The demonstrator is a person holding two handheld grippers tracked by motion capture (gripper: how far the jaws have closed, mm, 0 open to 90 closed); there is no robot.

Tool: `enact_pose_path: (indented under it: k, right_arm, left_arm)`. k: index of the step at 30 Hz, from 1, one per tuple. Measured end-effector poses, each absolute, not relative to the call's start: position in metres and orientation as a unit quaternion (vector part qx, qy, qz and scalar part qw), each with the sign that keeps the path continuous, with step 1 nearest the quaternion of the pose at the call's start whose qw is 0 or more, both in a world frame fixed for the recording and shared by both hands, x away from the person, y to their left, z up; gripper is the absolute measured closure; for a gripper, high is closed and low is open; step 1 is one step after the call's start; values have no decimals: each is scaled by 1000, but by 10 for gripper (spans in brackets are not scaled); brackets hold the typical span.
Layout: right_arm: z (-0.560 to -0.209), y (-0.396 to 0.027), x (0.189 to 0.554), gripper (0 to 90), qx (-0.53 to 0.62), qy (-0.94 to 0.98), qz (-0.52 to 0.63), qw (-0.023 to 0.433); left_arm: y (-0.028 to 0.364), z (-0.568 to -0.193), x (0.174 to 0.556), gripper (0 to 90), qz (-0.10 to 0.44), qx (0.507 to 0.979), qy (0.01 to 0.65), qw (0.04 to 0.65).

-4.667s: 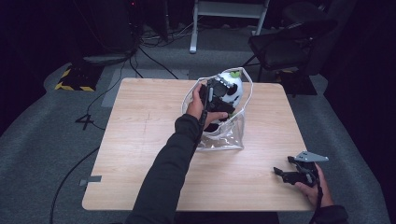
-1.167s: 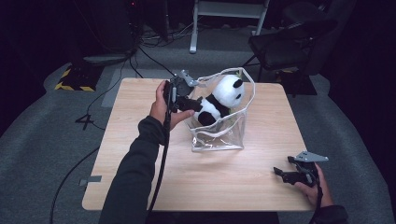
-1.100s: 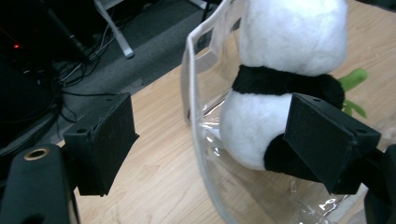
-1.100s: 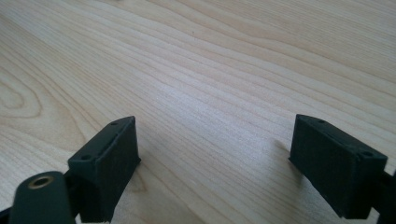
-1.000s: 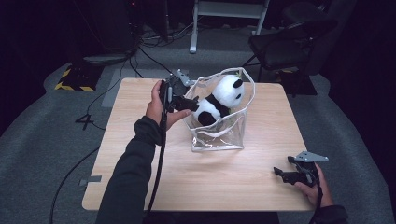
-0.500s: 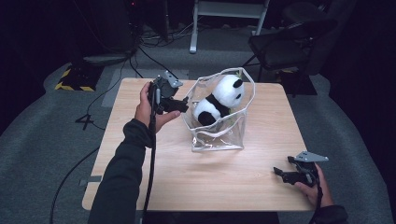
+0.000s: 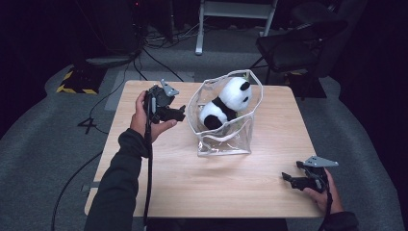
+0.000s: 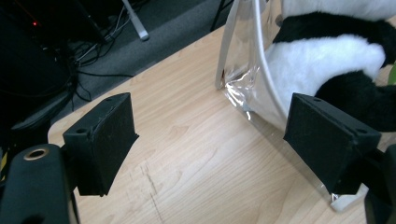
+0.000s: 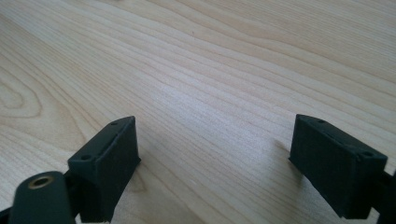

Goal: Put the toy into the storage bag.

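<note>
A black-and-white panda plush (image 7: 226, 103) sits inside a clear plastic bag (image 7: 225, 139) with a white rim, upright on the wooden table (image 7: 159, 163). My left gripper (image 7: 180, 113) hovers just left of the bag with its jaws pointing at it, open and holding nothing. In the left gripper view the left gripper (image 8: 210, 116) frames bare wood, with the bag (image 8: 243, 93) and the panda (image 8: 327, 60) at the right. My right gripper (image 7: 288, 179) rests open near the table's front right corner. In the right gripper view the right gripper (image 9: 215, 135) holds nothing over bare wood.
A black chair (image 7: 298, 45) and a white frame (image 7: 235, 14) stand on the grey floor beyond the table's far edge. Cables (image 7: 159, 53) run across the floor at the back left. A cable trails from the left gripper down along the sleeve.
The left gripper has come out of the bag and drawn back to the left, leaving the panda inside the bag. The right gripper has stayed where it was.
</note>
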State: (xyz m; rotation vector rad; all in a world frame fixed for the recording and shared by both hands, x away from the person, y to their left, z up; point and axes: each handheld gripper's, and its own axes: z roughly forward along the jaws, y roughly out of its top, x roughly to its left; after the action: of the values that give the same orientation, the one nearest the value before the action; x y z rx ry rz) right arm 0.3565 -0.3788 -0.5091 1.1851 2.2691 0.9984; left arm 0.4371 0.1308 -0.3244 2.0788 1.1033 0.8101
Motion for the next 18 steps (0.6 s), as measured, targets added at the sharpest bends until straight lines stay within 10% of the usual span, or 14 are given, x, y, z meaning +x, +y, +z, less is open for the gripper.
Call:
enact_pose_path:
  k: [18]
  right_arm:
    - [-509, -379, 356, 153, 423, 810, 356, 196]
  left_arm:
    - [143, -355, 433, 166, 290, 802, 428, 300]
